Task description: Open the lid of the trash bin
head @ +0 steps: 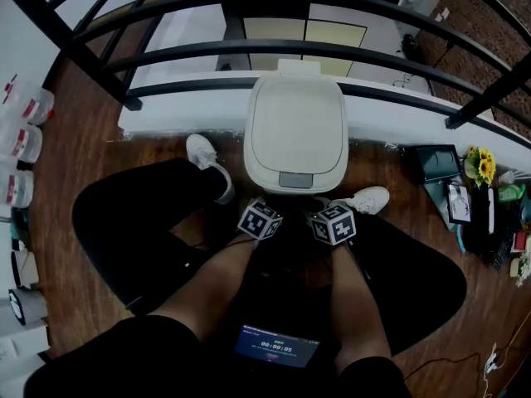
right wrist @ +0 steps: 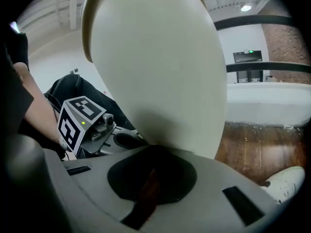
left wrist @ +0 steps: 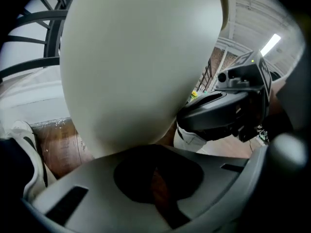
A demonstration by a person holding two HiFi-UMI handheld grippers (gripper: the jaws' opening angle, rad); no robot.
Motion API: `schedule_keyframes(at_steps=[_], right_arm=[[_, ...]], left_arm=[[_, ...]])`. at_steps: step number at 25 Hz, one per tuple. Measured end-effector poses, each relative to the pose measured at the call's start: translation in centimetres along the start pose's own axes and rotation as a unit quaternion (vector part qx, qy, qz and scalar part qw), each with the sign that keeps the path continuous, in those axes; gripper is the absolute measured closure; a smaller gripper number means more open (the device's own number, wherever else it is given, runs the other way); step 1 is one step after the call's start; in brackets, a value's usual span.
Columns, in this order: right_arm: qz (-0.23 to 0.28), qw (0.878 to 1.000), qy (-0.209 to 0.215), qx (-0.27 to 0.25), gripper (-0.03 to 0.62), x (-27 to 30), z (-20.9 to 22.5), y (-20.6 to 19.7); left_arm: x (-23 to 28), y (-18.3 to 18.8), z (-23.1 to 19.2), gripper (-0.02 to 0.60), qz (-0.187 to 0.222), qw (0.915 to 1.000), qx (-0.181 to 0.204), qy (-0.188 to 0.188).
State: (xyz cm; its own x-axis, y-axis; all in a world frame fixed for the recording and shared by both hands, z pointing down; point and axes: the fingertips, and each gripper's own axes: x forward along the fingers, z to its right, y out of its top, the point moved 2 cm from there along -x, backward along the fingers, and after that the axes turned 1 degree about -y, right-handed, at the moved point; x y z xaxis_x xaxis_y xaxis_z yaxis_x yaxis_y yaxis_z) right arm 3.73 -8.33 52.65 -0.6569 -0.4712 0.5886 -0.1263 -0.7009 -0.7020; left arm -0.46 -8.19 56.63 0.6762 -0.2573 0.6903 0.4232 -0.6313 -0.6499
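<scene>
In both gripper views I read the jaws as closed, with only a thin slit between the grey halves showing brown wood, and nothing held in either. The left gripper [left wrist: 155, 178] and the right gripper [right wrist: 150, 178] sit side by side, close enough that each shows in the other's view. Both point at the front wall of the trash bin [left wrist: 136, 67], which fills the view just ahead of the tips. I cannot tell whether either one touches it.

What matters for the next move is height. From both sets of jaws the wall rises overhead, so the lid [head: 296, 123] lies up and forward of them, not level with them. In the head view a grey latch [head: 296, 180] sits in the middle of the lid's near edge, between the two grippers, so neither is clearly nearer. The lid's long axis runs away from me, from that latch to the far edge. I judge the hinge to be at the far edge, so the near edge is the one to work.

The bin is off-white and smooth with rounded corners, and its lid is flat down. It stands on the wooden floor [head: 99, 131] against the white ledge [head: 398, 110] under the black railing [head: 249, 52], between the person's shoes.
</scene>
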Motion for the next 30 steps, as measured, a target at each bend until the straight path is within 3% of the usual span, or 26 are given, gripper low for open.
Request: schedule_keyframes(at_steps=[3,11,15,22,30], right_arm=[[-0.010,1.000,-0.010,0.026,0.582,0.8,1.1,-0.5],[-0.009,0.998,-0.012,0.058,0.582,2.4,3.1,-2.2],[0.008,0.995,0.010,0.103,0.582,3.1,3.2,-1.6],[-0.013,0.995,0.015,0.095,0.582,4.3,4.4,-3.6],[-0.017,0.996,0.016,0.086,0.582,4.5,4.9,-4.1]], left_arm=[[1.2,-1.4,-2.1,0.543,-0.011,0.9998,0.000,0.019],[6.1,-3.3,-4.8,0.543,0.014,0.9954,-0.081,0.049],[7.8,-3.0,-5.9,0.543,0.029,0.9910,-0.109,0.074],[10.2,-2.8,-7.2,0.545,0.035,0.9860,-0.134,0.092],[11.2,-2.1,-7.0,0.545,0.066,0.9829,-0.137,0.103]])
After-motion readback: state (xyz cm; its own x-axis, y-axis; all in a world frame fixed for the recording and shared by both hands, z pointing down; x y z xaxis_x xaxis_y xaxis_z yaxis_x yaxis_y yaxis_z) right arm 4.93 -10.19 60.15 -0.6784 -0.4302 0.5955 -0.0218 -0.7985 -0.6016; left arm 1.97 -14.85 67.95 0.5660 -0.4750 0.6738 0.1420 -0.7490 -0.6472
